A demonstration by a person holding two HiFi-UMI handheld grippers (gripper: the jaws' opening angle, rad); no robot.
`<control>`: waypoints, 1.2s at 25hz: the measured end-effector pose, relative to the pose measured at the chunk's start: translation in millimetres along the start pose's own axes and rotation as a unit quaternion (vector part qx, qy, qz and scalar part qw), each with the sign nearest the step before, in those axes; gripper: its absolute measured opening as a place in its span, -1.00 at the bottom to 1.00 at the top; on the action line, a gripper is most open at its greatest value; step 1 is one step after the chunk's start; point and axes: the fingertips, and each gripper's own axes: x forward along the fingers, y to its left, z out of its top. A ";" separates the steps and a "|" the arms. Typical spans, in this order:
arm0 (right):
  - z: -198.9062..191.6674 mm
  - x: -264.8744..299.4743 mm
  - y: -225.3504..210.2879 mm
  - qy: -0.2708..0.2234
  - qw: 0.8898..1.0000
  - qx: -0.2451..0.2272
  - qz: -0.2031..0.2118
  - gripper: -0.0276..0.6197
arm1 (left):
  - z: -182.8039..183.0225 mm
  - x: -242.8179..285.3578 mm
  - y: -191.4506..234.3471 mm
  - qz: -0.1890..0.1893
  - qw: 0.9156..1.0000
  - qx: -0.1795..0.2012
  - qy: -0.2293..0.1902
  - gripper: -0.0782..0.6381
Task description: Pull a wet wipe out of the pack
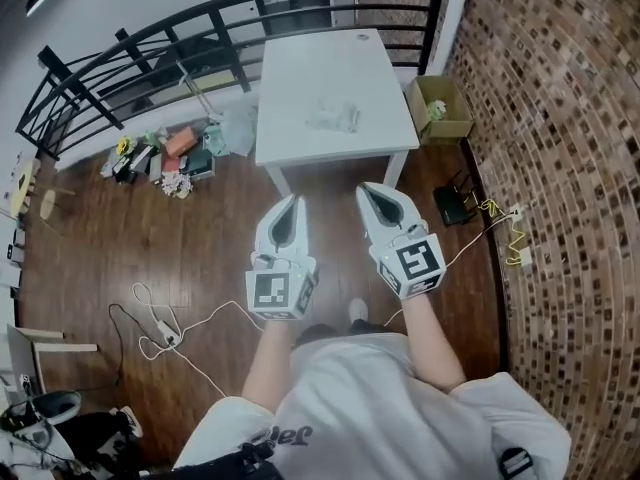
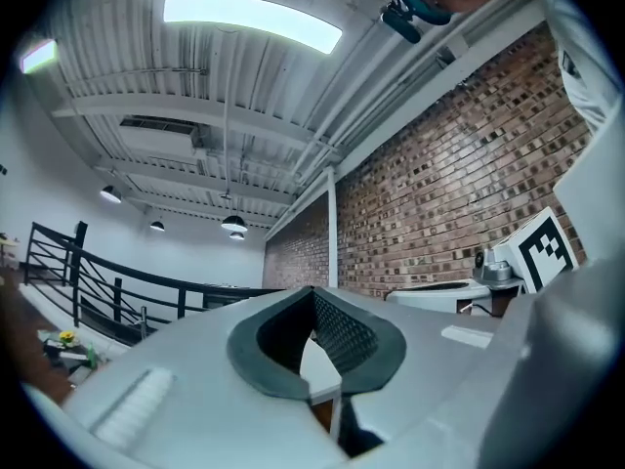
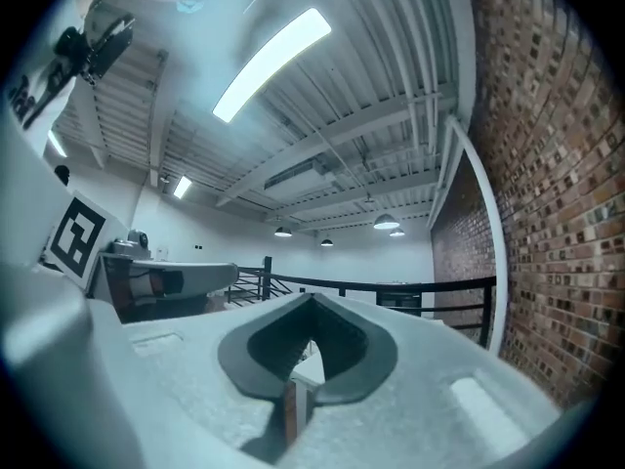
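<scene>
While held level and side by side over the dark wood floor, pointing up the frame toward the white table: left gripper just left of centre, right gripper just right of centre, near each other but not touching. Left jaws closed tip to tip, nothing clamped between them; through the dark window behind the tips, only a strip of table edge and floor. Right jaws likewise pressed together and empty.

Wet wipe pack lying flat on the table top, pale and slightly crumpled, a little right of the table's middle, in the upper centre of the head view. Well apart from both grippers, touched by neither.

Marker cube of the left gripper and marker cube of the right gripper lower in the frame, bare forearms behind them. Open cardboard box on the floor just beside the table's right edge. Heap of small colourful items on the floor at the table's left, against the black railing. Brick wall filling the right side. White cable looped on the floor at lower left; small black device near the table's right leg.
</scene>
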 end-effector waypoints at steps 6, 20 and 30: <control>-47.1 29.5 -45.2 0.024 0.999 0.024 -0.026 -0.95 | -48.0 52.6 9.0 -0.004 0.999 0.022 0.031 -0.73; -111.1 197.1 -157.8 0.114 0.993 -0.014 -0.032 -0.95 | -99.4 231.9 131.7 -0.036 0.998 0.027 0.045 -0.74; -165.1 238.8 -274.5 0.194 0.980 -0.031 0.045 -0.93 | -147.6 318.9 170.4 -0.045 0.995 0.031 0.083 -0.73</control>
